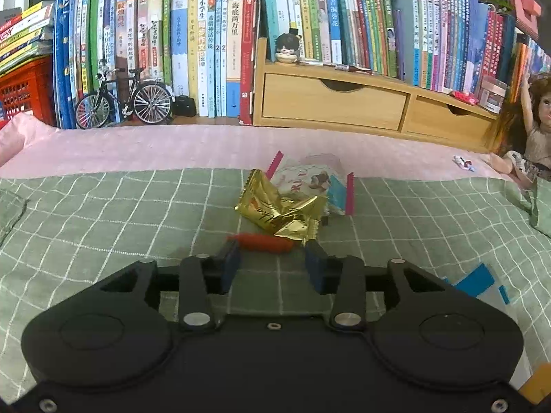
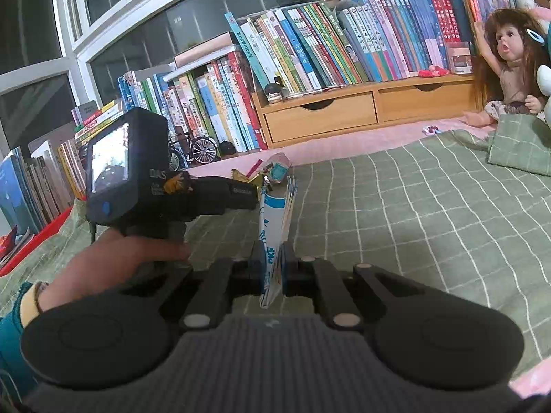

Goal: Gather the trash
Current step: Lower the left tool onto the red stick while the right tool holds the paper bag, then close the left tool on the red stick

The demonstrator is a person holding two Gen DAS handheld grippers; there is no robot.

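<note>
Trash here is light and crinkly: left tongs point(image 1: 272, 261) stand part-open around a soft red wrapper point(image 1: 263, 242) on the green bed cover point(image 1: 103, 220), best pinched mid-length, while right tongs point(image 2: 273, 270) clamp a thin blue-white packet point(image 2: 273, 227).

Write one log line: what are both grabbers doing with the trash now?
left gripper: open, at red wrapper | right gripper: shut on blue-white packet | gold wrapper: on green blanket

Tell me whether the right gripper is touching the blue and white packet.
Touching. The right wrist view shows the right gripper shut on the blue and white packet, both pads pressed flat against its sides with no gap.
</note>
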